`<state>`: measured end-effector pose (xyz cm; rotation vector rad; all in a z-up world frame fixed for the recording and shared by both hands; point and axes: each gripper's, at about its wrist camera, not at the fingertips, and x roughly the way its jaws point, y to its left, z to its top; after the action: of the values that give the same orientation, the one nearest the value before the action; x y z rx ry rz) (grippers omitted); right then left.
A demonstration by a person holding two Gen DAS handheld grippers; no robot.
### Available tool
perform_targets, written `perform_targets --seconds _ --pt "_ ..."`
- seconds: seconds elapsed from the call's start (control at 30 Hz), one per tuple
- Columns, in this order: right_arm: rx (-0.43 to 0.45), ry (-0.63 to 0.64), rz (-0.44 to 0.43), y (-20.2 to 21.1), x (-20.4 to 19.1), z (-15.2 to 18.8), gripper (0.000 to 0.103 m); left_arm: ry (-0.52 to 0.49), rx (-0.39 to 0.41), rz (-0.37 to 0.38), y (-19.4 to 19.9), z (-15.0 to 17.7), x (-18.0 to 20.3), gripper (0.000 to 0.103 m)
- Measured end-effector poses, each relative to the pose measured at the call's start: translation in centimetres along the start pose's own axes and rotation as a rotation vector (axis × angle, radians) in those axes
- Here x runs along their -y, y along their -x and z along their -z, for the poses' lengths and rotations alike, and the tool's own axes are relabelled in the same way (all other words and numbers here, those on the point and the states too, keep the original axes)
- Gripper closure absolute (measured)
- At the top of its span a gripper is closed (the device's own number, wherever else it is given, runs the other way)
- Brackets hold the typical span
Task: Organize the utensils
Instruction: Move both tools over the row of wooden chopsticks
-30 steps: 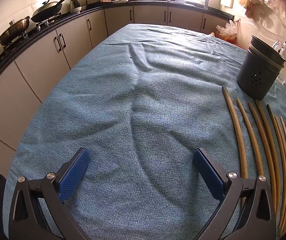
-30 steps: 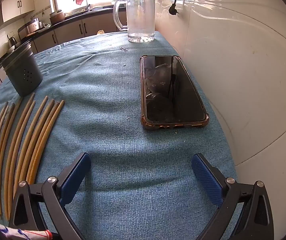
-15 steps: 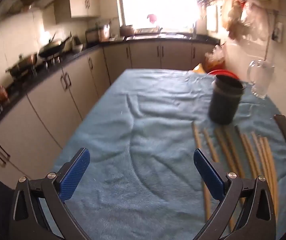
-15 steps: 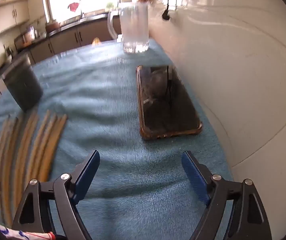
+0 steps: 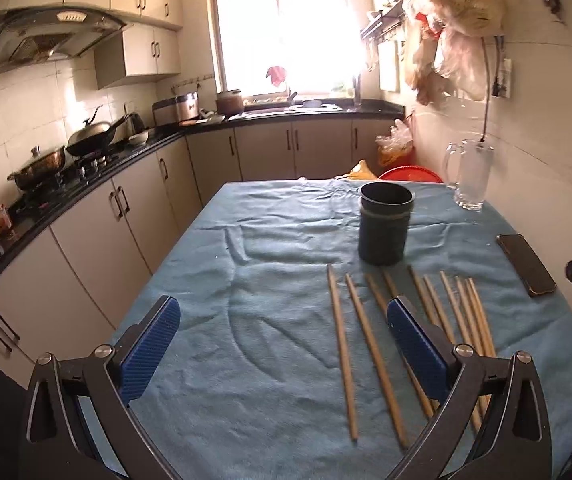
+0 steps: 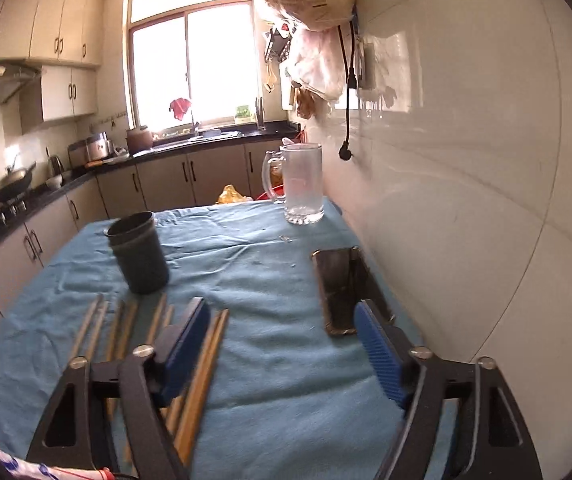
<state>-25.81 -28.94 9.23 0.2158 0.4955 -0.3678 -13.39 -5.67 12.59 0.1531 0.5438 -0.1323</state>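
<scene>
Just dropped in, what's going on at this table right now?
A person holds two grippers above a table with a blue cloth. Both the left gripper and the right gripper are open and hold nothing. A row of wooden chopsticks lies flat in front of a dark holder, which stands upright. None is picked up yet. A phone and a glass mug sit nearby.

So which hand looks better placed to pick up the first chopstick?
Probably the left. The left gripper is open, with two chopsticks lying in the gap between its fingers. The right gripper, also open, frames bare cloth; the sticks and holder sit left of it.
</scene>
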Motion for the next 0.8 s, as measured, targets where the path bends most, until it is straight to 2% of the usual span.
perform_targets --seconds 0.4,0.8 --pt "0.034 0.054 0.023 2.9 -0.5 0.5 0.029 -0.028 0.041 0.026 2.8 0.8 1.7 0.0" --pt "0.046 0.067 0.02 3.1 -0.6 0.7 0.028 -0.061 0.03 0.028 2.6 1.4 2.8 0.0"
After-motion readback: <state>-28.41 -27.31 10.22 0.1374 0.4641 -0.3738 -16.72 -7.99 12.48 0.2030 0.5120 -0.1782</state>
